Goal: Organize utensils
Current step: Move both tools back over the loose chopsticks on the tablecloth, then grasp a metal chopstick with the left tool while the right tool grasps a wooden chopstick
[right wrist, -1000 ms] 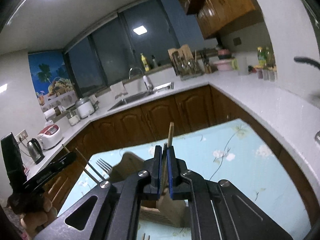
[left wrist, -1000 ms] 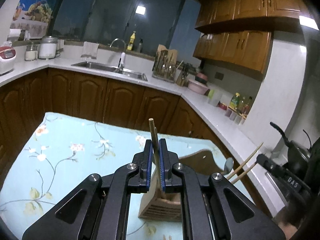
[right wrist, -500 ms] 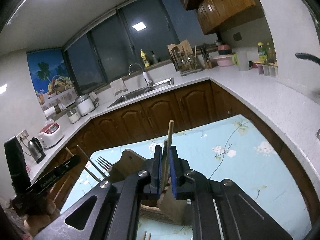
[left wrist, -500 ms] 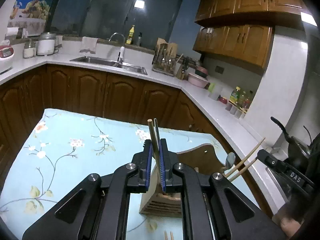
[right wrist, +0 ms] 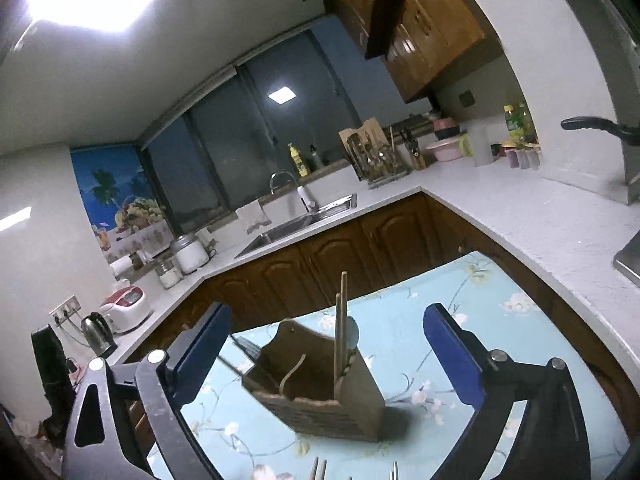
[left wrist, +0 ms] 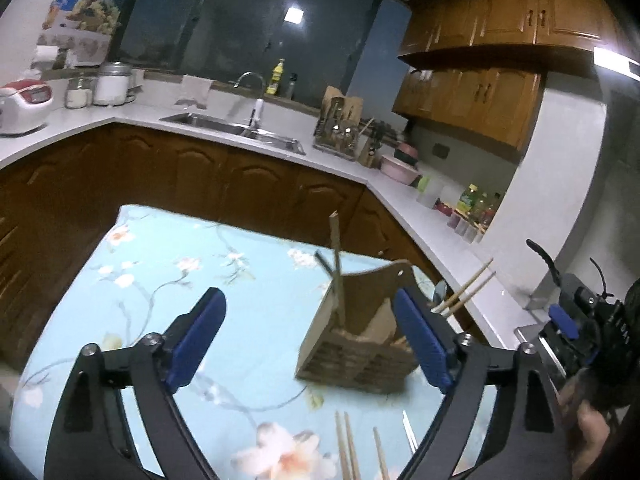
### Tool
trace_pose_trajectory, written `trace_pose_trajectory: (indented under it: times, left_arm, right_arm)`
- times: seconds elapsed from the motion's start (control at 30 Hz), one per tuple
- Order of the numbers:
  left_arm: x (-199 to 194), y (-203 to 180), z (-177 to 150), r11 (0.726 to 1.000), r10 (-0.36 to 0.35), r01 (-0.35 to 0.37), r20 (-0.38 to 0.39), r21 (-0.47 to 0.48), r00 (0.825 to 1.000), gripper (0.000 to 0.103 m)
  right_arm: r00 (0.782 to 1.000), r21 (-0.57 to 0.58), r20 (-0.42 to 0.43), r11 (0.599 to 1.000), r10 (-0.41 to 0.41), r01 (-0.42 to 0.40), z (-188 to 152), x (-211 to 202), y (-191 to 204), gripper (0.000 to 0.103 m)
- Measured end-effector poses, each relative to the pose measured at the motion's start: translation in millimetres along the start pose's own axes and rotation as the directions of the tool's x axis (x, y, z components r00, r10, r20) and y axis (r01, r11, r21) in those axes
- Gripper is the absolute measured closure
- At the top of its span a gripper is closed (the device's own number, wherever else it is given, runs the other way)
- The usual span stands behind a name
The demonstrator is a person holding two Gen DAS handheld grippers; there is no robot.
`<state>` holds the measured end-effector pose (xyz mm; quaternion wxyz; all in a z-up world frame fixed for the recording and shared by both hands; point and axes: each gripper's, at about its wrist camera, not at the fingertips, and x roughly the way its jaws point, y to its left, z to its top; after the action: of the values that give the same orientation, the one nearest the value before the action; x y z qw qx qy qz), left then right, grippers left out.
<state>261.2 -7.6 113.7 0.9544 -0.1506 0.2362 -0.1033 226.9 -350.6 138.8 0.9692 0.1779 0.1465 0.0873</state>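
While I watch both wrist views, the biggest thing before me is the table with its pale blue flowered cloth, and I take the wooden utensil holder standing on it as my landmark. Behind the holder, beyond the far edge of the table, runs the white kitchen counter with a sink set into it.

My left gripper sits on the near side of the holder; its jaws have just been opening and now stand wide apart with nothing pressed between them, the right-hand blue pad overlapping the holder's near right corner in the left wrist view. My right gripper also faces the holder from the near side; its jaws too have just been opening and gape wide, the holder framed in the gap and untouched by either pad.

Inside the holder, a pair of chopsticks stands nearly upright in the right-hand compartment as the right wrist view shows it. In the left wrist view two more sticks poke out at a slant from the holder's far right side, beside a spoon bowl. On the cloth just in front of the holder lie loose chopsticks.
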Motion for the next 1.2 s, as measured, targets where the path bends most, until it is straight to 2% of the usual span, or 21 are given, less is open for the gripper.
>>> trace_pose_trajectory:
  times: [0.27,0.43,0.63,0.77,1.1,1.2]
  left_arm:
    - [-45,22,-33,0.999,0.030,-0.030,-0.018,-0.037,0.999,0.012]
    - [-59,40,-66,0.997,0.054,-0.058,-0.078,-0.060,0.996,0.012]
    - [-64,58,-100,0.991,0.082,-0.097,-0.146,-0.092,0.986,0.012]
    - [-64,62,-116,0.990,0.102,-0.118,-0.177,-0.080,0.979,0.012]
    - [-57,68,-137,0.989,0.121,-0.138,-0.253,-0.051,0.960,0.012]
    - [-54,68,-139,0.989,0.135,-0.147,-0.266,-0.028,0.955,0.012]
  right_arm:
    - [0.999,-0.028,-0.048,0.999,-0.022,0.021,-29,-26,0,0.003]
    - [0.990,-0.019,-0.128,0.998,-0.065,0.063,-62,-29,-15,0.003]
    - [0.972,0.026,-0.213,0.994,-0.098,0.106,-99,-32,-34,0.003]
    - [0.959,0.024,-0.261,0.992,-0.111,0.122,-117,-33,-40,0.003]
    - [0.935,-0.026,-0.321,0.989,-0.149,0.148,-135,-25,-42,0.004]
    - [0.930,-0.041,-0.333,0.988,-0.157,0.152,-135,-19,-40,0.008]
